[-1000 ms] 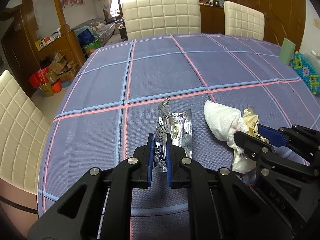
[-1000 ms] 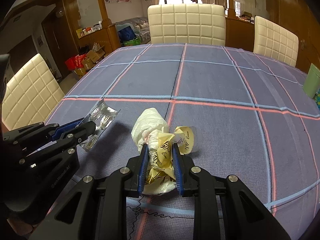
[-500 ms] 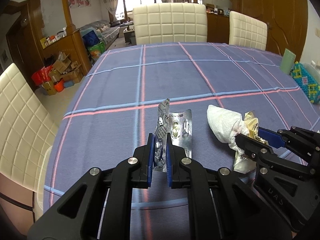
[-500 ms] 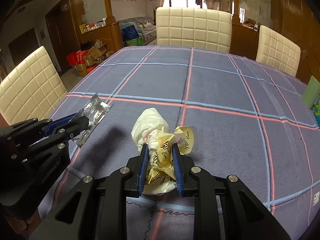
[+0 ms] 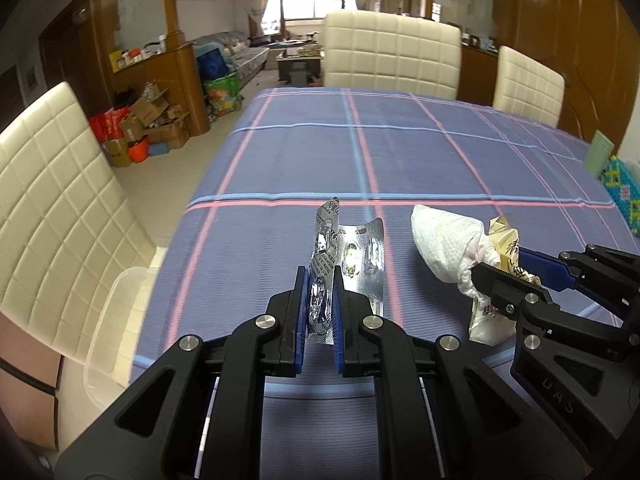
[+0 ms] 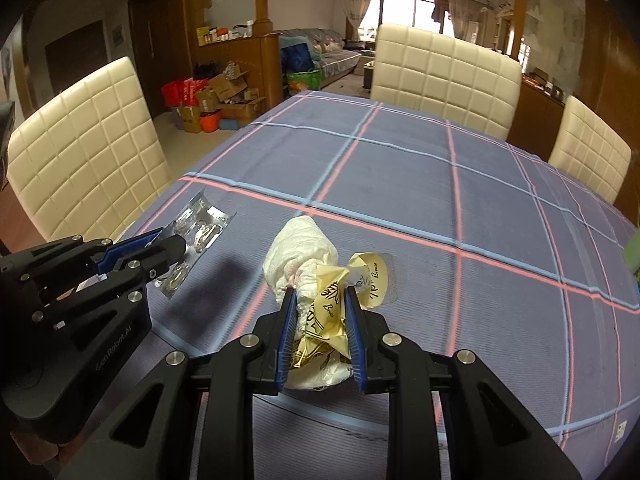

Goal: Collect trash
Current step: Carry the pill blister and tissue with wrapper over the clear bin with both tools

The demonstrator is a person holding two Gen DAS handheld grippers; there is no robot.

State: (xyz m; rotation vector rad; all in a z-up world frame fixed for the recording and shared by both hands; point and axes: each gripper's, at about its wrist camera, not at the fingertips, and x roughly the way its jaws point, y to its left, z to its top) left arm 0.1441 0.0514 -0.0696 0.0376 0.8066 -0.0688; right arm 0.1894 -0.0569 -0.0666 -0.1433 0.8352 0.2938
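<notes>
Left gripper (image 5: pixel 318 308) is clamped on a foil pill sheet (image 5: pixel 352 256), right gripper (image 6: pixel 320 332) on a tissue and wrapper wad (image 6: pixel 316 280), both above the table (image 6: pixel 440 200). Keep both grips firm toward what may be a clear bin (image 5: pixel 116 320) at the table's edge.

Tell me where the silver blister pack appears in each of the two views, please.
Left wrist: blister pack at centre, between this gripper's own fingers.
Right wrist: blister pack at left, in the other gripper.
Shared landmark: the white tissue wad beside it.
</notes>
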